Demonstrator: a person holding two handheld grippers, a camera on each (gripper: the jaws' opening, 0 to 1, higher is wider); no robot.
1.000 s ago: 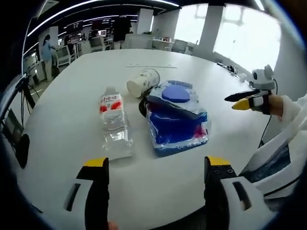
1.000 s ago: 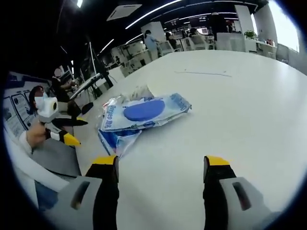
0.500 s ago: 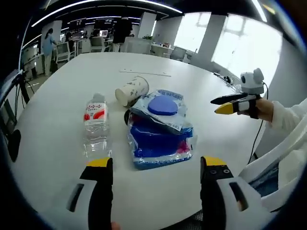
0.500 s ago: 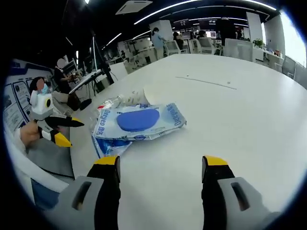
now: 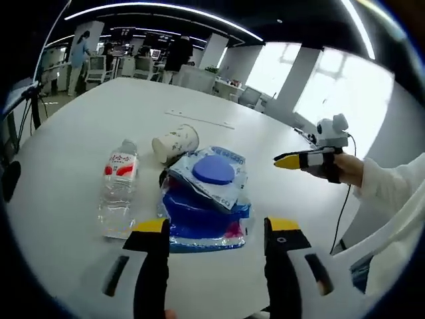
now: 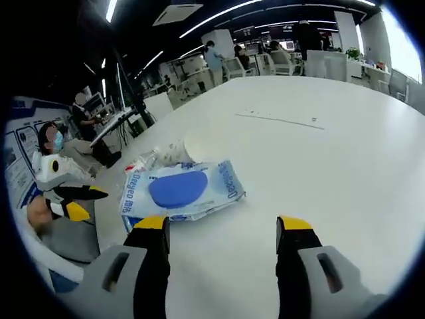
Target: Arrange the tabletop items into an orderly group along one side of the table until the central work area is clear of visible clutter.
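On the white table (image 5: 80,126) lie a clear water bottle (image 5: 117,188) with a red label, a tipped paper cup (image 5: 174,142) and a blue-and-white wipes pack (image 5: 208,193) with a blue lid. My left gripper (image 5: 217,228) stands open just short of the pack's near edge. The right gripper (image 5: 287,159) appears at the right of the left gripper view, held by a hand above the table edge. In the right gripper view my right gripper (image 6: 222,224) is open, with the wipes pack (image 6: 180,189) a little ahead on the left, and the left gripper (image 6: 76,201) showing at far left.
A thin strip (image 5: 199,119) lies on the far part of the table, also the strip (image 6: 282,119) in the right gripper view. Desks, chairs and people (image 6: 212,54) stand beyond the table. A white sleeve (image 5: 392,199) is at right.
The left gripper view has come closer to the wipes pack, which now sits right ahead of its jaws. The right gripper view has shifted slightly, the pack nearer its centre. Nothing on the table moved.
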